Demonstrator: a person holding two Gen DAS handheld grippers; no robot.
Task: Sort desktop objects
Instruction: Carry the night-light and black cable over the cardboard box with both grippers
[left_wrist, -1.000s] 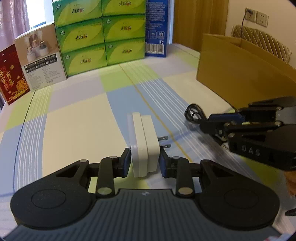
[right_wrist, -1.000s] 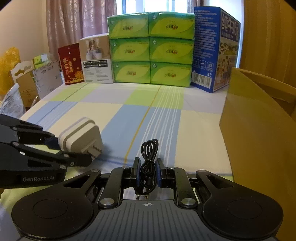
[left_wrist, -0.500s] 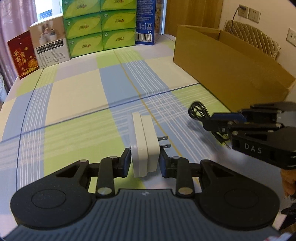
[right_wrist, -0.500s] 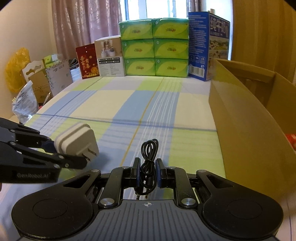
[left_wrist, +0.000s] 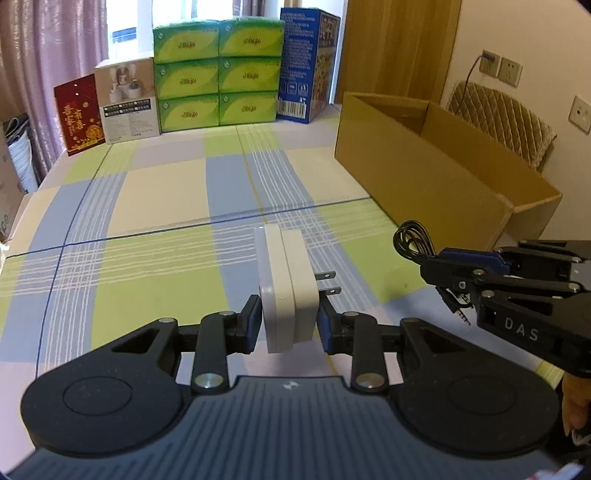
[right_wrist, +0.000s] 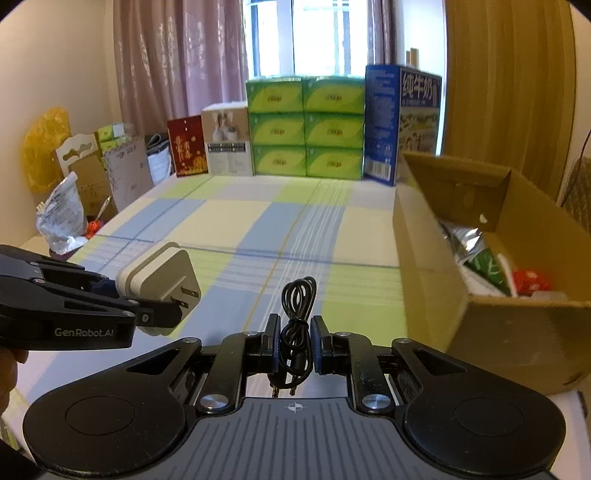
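Lifted both grippers higher over the bench (left_wrist: 155, 192); left (left_wrist: 289, 325) jaws pinching charger (left_wrist: 286, 288), right (right_wrist: 294, 341) jaws pinching cable (right_wrist: 297, 295).

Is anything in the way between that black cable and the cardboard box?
Only the box's own near wall. The right claw holds the cable beside it, so it must go over the rim. Inside, packets lie already.

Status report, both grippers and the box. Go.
Left gripper shut on white charger. Right gripper shut on coiled black cable. Cardboard box open on the right, path unobstructed.
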